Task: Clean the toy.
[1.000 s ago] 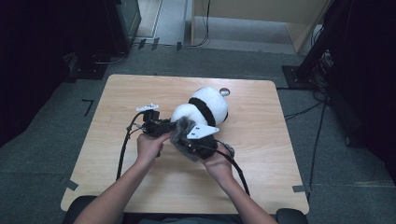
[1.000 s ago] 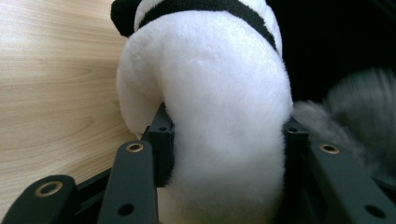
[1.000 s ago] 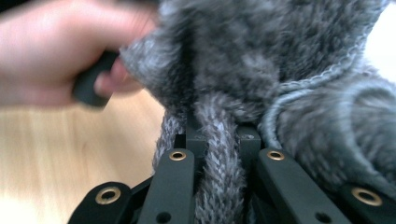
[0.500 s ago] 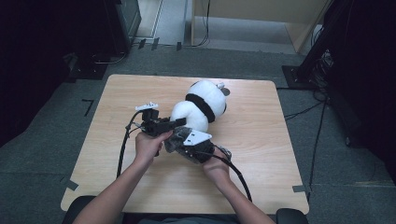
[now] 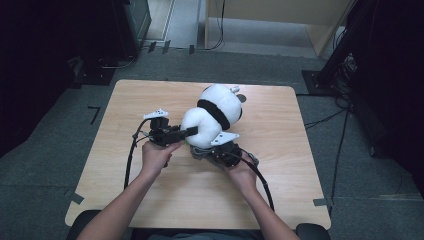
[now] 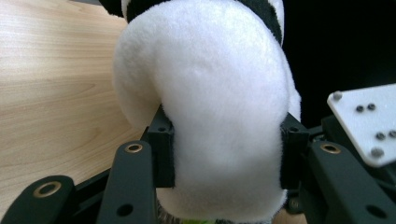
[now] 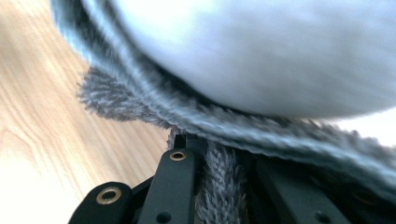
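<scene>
A white plush toy [image 5: 214, 116] with a black band lies on the wooden table [image 5: 165, 200]. My left gripper [image 5: 188, 132] comes at it from the left and is shut on its near white lobe. In the left gripper view the white plush [image 6: 219, 102] bulges between the two pads [image 6: 162, 144]. My right gripper [image 5: 212, 150] sits under the toy's near side. In the right gripper view it [image 7: 219, 156] is shut on a strip of grey fur [image 7: 219, 191] at the toy's underside, with the white body [image 7: 261, 51] just above.
Bare tabletop [image 7: 37, 116] lies to the left and in front of the toy. Black cables [image 5: 131, 157] trail from both grippers toward the near edge. The right gripper's white plate [image 6: 369, 121] stands close beside the left jaws.
The right gripper has shifted a little to the right along the toy's near underside. The left gripper and the toy have barely moved.
</scene>
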{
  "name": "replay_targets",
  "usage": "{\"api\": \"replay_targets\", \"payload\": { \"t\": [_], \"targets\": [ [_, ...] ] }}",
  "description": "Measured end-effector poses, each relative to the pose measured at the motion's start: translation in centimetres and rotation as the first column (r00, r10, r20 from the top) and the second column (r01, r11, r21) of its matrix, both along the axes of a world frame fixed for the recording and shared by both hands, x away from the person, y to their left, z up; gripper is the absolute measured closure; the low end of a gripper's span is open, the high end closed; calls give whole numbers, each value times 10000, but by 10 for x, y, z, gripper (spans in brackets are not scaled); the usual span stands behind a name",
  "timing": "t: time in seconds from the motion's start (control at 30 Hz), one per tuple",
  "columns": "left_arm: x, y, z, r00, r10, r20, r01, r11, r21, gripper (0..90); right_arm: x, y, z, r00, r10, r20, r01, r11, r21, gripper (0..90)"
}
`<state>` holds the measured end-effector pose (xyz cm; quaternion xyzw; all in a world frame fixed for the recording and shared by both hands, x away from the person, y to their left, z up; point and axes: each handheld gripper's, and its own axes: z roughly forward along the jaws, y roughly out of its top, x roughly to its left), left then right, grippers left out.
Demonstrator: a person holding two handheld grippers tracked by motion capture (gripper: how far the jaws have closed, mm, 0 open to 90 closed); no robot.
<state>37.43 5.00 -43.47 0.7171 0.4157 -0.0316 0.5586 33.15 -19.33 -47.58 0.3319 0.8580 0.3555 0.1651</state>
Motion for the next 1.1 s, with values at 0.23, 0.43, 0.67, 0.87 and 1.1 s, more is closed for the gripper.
{"api": "replay_targets", "payload": {
  "t": [0.23,0.43,0.67,0.87,1.1],
  "targets": [
    [2,6,-1,9998,179,30,-179,9998,31,532,5,-25,11,9969,-781,-2,781,9964,332,826],
    [4,11,-2,9993,379,-31,-379,9992,84,531,7,-49,24,9880,-1542,132,1518,9822,1109,827],
    [6,13,-5,9988,461,-135,-457,9987,244,535,2,-76,50,9708,-2257,809,2011,9501,2384,830],
    [3,3,-7,9994,283,-189,-277,9991,313,535,-6,-68,62,9744,-1989,1046,1578,9370,3117,830],
    [-2,-6,-7,9998,182,-75,-177,9983,560,536,-13,-37,61,9917,-1011,797,671,9344,3498,830]
  ]
}}
